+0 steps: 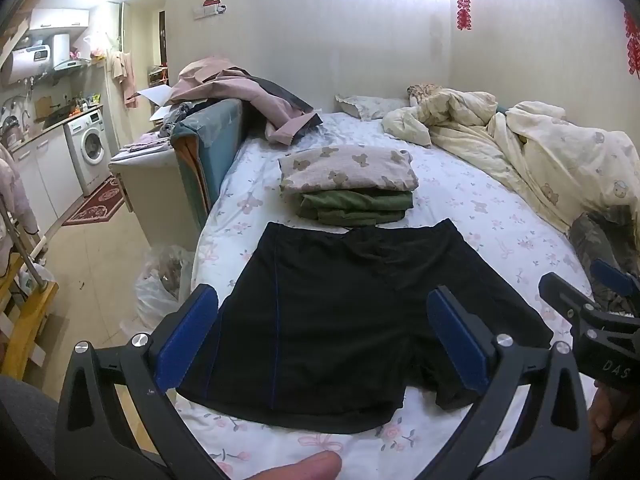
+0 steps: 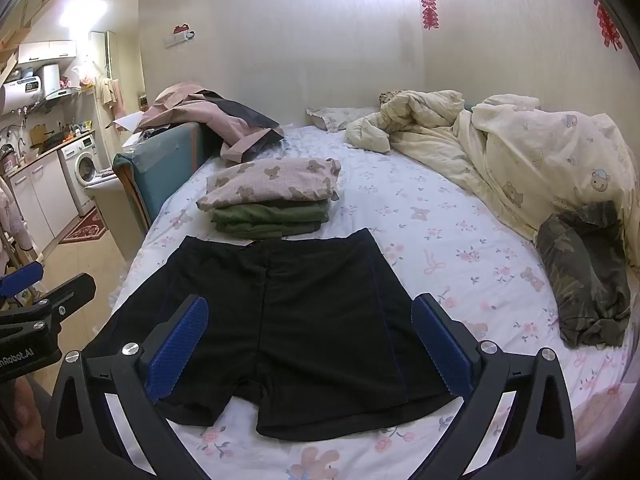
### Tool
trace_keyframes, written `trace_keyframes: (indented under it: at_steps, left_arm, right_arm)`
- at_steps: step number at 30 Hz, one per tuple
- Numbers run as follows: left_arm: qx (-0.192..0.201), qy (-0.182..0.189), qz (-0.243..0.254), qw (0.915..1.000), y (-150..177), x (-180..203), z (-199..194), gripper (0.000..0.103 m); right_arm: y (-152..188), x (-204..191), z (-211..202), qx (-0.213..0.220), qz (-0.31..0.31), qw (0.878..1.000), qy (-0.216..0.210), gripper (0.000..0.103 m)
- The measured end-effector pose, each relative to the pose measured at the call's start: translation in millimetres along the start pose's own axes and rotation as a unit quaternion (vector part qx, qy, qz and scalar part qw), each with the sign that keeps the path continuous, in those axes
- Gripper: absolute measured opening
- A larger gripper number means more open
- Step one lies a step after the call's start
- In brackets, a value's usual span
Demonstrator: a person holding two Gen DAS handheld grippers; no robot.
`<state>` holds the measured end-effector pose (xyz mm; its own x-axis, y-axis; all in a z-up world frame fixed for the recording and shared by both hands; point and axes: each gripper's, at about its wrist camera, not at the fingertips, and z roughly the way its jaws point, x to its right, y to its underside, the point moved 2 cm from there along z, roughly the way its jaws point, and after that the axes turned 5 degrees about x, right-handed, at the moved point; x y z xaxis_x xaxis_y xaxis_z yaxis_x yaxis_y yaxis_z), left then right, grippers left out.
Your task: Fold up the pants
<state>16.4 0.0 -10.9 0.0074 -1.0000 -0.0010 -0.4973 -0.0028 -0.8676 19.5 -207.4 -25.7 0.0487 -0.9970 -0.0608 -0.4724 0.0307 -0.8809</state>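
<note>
Black shorts with thin blue side stripes (image 1: 336,320) lie spread flat on the flowered bed sheet (image 1: 480,208), waistband away from me, leg openings toward me. They also show in the right wrist view (image 2: 288,320). My left gripper (image 1: 322,316) is open and empty, hovering over the near left leg. My right gripper (image 2: 308,324) is open and empty over the near right leg; it also shows at the right edge of the left wrist view (image 1: 580,288). The left gripper shows at the left edge of the right wrist view (image 2: 44,292).
A stack of folded clothes, bear-print on green (image 1: 352,184), sits just beyond the waistband. A camouflage garment (image 2: 584,272) lies at the right. A rumpled cream duvet (image 2: 520,148) fills the far right. Pink clothes (image 1: 240,96) drape over a teal bed rail (image 1: 216,140); floor and plastic bag (image 1: 160,288) at left.
</note>
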Motion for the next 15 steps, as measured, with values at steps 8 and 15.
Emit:
trace_keyframes:
  at_steps: [8,15]
  left_arm:
    - [0.001,0.0,0.0,1.0,0.5,0.3,-0.4,0.103]
    - [0.001,0.0,0.0,1.0,0.3,-0.2,1.0,0.103]
  right_arm:
    - [0.1,-0.4,-0.6,0.0,0.0,1.0,0.0,0.103]
    - [0.1,-0.5,-0.8,0.0,0.0,1.0,0.0,0.103]
